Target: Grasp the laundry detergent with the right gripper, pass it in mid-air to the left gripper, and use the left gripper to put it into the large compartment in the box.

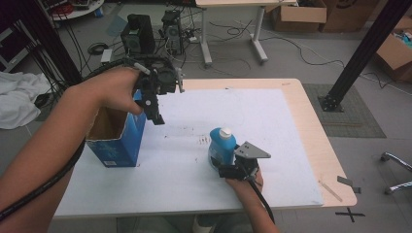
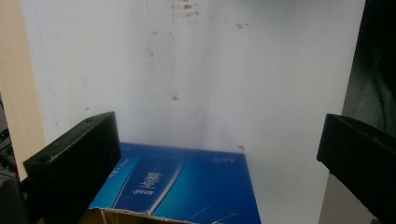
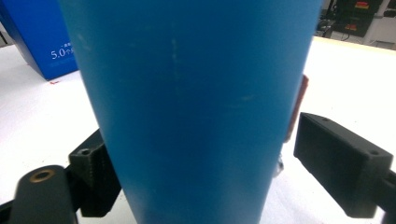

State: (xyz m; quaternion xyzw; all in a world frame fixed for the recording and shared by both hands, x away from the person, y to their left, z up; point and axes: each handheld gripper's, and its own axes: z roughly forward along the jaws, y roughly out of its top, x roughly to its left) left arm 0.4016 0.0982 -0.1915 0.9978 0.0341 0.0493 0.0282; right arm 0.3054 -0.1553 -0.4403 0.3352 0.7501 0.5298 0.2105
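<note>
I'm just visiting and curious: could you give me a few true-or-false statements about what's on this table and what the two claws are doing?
1. The blue bottle stands upright on the white table. True.
2. The bottle has a red cap. False: its cap is white.
3. The right claw has the bottle between its jaws. True; a small gap shows at one jaw, so it is not yet clamped.
4. The left claw grips the blue carton. False: its jaws stand wide apart above the carton's edge, holding nothing.
5. The carton is sealed shut. False: its top is open, showing the brown inside.
</note>
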